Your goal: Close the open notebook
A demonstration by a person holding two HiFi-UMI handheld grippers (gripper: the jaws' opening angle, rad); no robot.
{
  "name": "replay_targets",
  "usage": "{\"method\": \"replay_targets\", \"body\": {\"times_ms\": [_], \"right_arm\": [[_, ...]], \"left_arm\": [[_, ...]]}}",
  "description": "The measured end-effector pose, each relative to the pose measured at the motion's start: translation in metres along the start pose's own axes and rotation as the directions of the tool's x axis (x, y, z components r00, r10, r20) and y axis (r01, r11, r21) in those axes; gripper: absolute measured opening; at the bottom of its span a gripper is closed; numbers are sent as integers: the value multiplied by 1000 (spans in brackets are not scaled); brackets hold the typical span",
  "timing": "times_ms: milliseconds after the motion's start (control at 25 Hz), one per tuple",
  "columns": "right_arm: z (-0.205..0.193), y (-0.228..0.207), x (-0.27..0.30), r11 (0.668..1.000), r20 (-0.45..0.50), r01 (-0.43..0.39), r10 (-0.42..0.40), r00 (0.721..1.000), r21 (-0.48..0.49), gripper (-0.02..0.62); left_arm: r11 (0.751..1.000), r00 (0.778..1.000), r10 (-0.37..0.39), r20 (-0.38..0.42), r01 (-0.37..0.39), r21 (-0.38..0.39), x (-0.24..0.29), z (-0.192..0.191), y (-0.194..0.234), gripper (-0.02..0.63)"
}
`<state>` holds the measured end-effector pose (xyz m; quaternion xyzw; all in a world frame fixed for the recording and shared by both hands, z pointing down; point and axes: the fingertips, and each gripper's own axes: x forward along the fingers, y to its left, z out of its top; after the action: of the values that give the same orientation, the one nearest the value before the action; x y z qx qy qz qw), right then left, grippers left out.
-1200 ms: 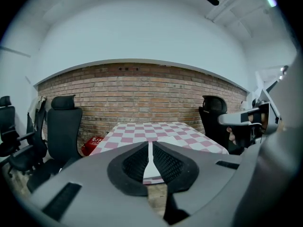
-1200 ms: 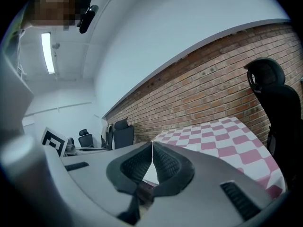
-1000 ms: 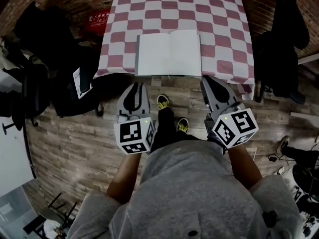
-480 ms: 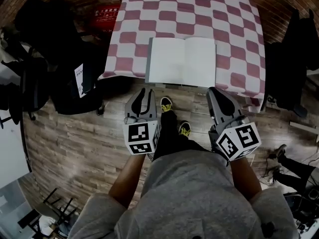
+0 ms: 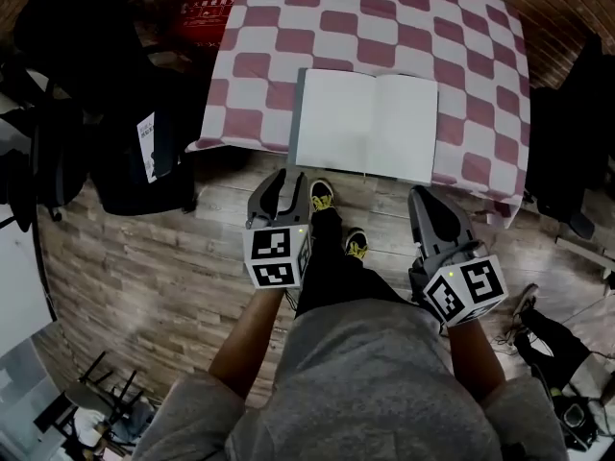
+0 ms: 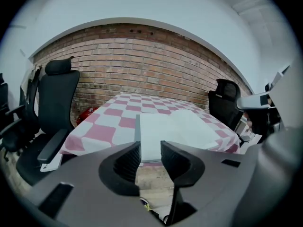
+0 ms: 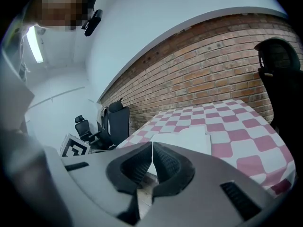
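An open notebook (image 5: 365, 125) with blank white pages lies flat near the front edge of the table, on a red-and-white checked tablecloth (image 5: 384, 27). My left gripper (image 5: 286, 176) hangs just short of the table edge, pointing at the notebook's left half. Its jaws have just been opening and stand a little apart with nothing between them. In the left gripper view the gripper (image 6: 150, 148) faces the notebook (image 6: 165, 126), whose grey cover edge shows at its left. My right gripper (image 5: 424, 196) hangs off the notebook's right corner. In its own view this gripper (image 7: 152, 148) is shut and empty, short of the notebook (image 7: 189, 138).
Black office chairs stand left (image 6: 57, 98) and right (image 6: 225, 103) of the table, before a brick wall (image 6: 142, 60). A red box (image 5: 207, 8) lies on the floor by the table's left side. The person's yellow-trimmed shoes (image 5: 314, 196) are on the wood floor below the table edge.
Both grippers have sunk lower in front of the table edge. The left jaws have parted from nearly shut to a small gap. The notebook lies as before.
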<state>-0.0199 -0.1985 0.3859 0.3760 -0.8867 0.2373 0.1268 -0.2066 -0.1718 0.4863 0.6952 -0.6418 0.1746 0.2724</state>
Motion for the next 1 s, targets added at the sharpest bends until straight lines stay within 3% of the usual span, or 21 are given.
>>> {"method": "replay_targets", "body": {"times_ms": [480,680,1000], "right_arm": [[-18,-2,36,999,-57,-19,20,998,27,26],[-31,2,50,998,-85,-37,41,996,44,26],[-56,6,70,994,-122,-58,69,990,94,26]], "left_arm": [[994,998,-32,-45,27,-107,29,-17,19,170],[982,996,-62,-61,50,-185,38,-28,22,189],[962,989,-137,-56,120,-246,49,-36,23,245]]}}
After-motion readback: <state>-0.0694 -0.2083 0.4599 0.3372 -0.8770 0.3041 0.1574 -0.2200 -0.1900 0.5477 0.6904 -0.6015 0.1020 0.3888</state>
